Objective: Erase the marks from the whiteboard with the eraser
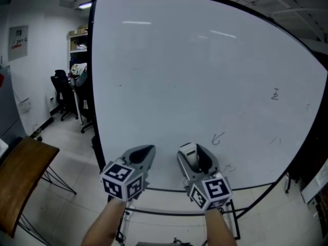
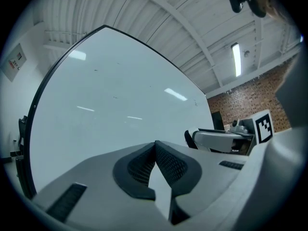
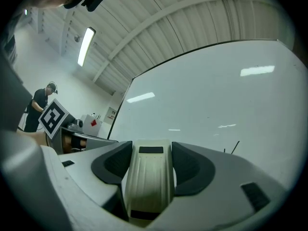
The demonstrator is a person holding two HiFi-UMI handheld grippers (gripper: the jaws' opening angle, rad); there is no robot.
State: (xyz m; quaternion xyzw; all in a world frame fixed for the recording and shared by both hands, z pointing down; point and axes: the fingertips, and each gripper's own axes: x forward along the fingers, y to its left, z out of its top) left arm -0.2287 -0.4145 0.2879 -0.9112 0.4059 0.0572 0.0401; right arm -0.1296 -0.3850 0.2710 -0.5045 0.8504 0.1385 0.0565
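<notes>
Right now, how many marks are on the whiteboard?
4 marks: one far right, one at lower centre, a faint one lower right, one by the right gripper; others possible.

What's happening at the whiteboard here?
A person faces the large white whiteboard with a gripper in each hand. The right gripper is shut on a cream ribbed plastic eraser, held near the board's lower edge; whether it touches the board cannot be told. The left gripper is shut and empty beside it. Small dark pen marks show on the board's lower right, so erasing is not finished.
</notes>
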